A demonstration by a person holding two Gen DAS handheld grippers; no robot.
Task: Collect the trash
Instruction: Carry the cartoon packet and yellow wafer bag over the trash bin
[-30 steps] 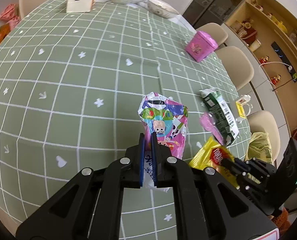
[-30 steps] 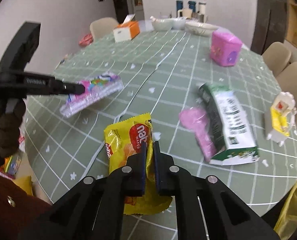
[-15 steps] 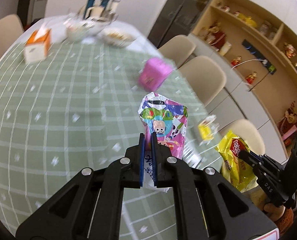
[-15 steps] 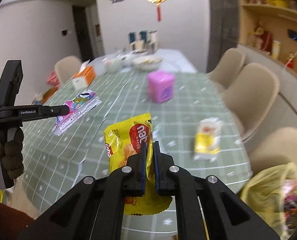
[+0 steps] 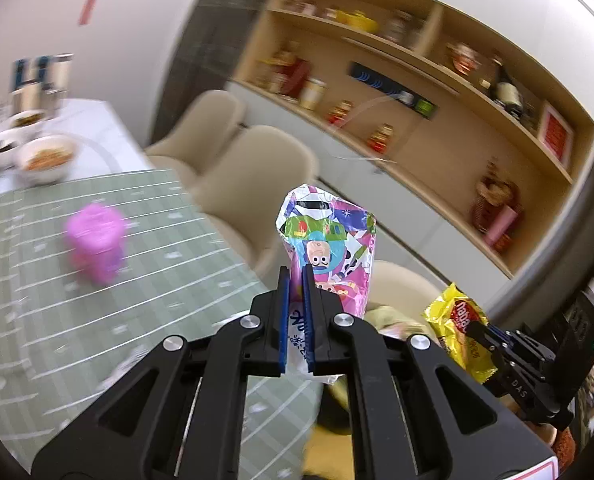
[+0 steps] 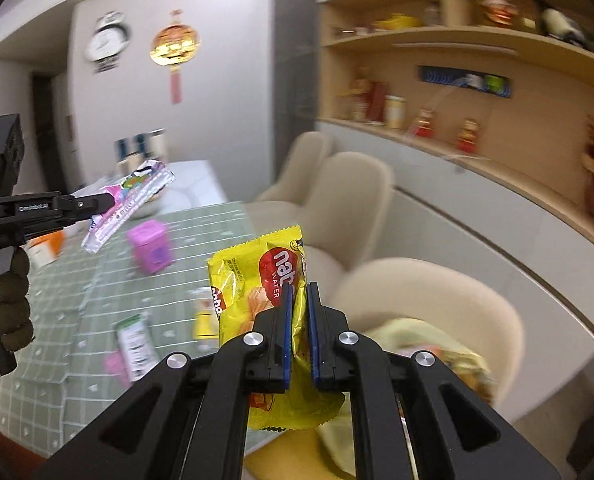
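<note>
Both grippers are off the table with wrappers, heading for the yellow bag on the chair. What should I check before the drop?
1. Left gripper shut on the pink cartoon-printed foil wrapper: ok.
2. Right gripper shut on the yellow wafer wrapper: ok.
3. Yellow plastic bag in view on the cream chair: ok.
4. Bag mouth open: cannot tell, blurred.
5. Grippers apart: ok.

Cartoon wrapper [image 5: 329, 236] upright, yellow wafer packet [image 6: 265, 280] perhaps crumpled
</note>
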